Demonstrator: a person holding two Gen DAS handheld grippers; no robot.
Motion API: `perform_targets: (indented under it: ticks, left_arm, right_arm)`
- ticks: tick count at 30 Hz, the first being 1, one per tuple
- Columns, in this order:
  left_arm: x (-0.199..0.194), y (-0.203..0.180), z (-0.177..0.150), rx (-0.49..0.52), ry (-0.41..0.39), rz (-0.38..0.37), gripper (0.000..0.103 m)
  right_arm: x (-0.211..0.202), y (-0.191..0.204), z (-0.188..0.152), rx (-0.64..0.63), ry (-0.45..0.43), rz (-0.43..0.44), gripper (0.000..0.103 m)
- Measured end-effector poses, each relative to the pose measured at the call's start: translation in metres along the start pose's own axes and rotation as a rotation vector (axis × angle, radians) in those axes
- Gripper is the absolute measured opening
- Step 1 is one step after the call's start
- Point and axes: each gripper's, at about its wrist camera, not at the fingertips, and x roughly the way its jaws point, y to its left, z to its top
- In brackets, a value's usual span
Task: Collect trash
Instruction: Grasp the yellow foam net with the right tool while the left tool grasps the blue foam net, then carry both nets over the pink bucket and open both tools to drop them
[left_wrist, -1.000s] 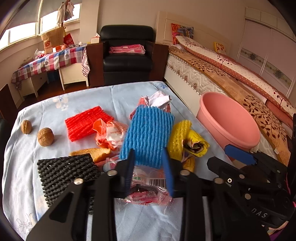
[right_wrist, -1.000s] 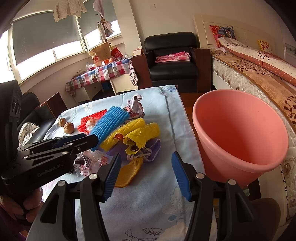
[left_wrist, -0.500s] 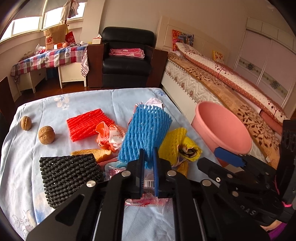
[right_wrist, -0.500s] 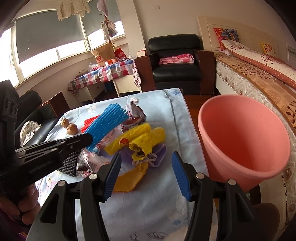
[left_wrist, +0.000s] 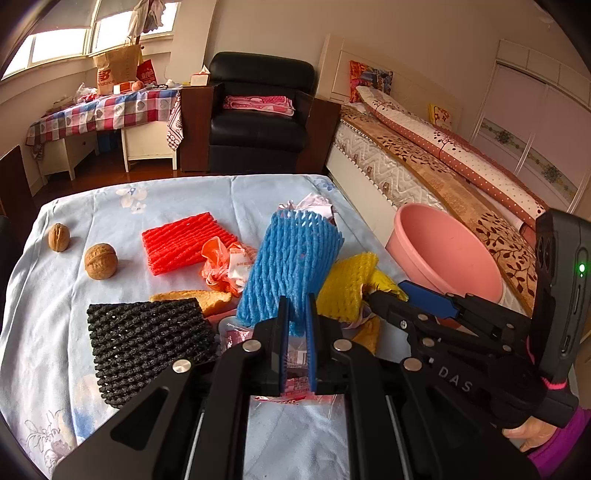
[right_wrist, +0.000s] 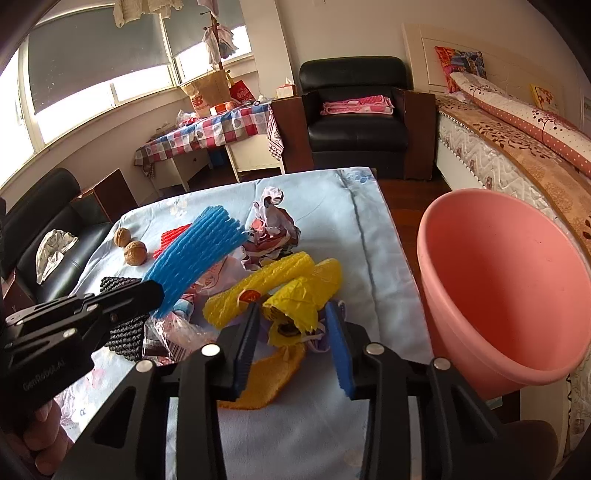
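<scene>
A: Count on the desk (left_wrist: 92, 206)?
B: Walnuts: two (left_wrist: 58, 237) (left_wrist: 100, 260). Foam fruit nets: four – one red (left_wrist: 184, 242), one blue (left_wrist: 291, 262), one yellow (left_wrist: 347, 286), one black (left_wrist: 144, 338).
A: Wrappers?
B: One orange crumpled wrapper (left_wrist: 225, 264), one clear plastic packet (right_wrist: 173, 328), one yellow wrapper (right_wrist: 295, 310). Rest of the pile is too tangled to count.
A: Bins?
B: One pink basin (right_wrist: 509, 280). Tongs: two sets.

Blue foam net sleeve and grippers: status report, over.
Left gripper shut on blue foam net sleeve. Right gripper closing around crumpled yellow wrapper. Pink plastic basin unobstructed.
</scene>
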Motion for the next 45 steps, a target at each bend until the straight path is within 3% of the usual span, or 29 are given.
perform_targets:
  ticks: [10, 31, 45]
  left_arm:
    - [-0.005, 0.001, 0.0, -0.008, -0.008, 0.024, 0.008]
    - [-0.019, -0.01, 0.006, 0.014, -0.046, 0.015, 0.007]
    - [-0.018, -0.04, 0.02, 0.073, -0.067, -0.036, 0.008]
  right_arm:
    - [0.003, -0.003, 0.002, 0.015, 0.01, 0.007, 0.009]
    - [-0.063, -0.019, 0.002, 0.084, -0.097, 0.057, 0.005]
    - [-0.095, -0.053, 0.003, 0.157, -0.161, 0.025, 0.005]
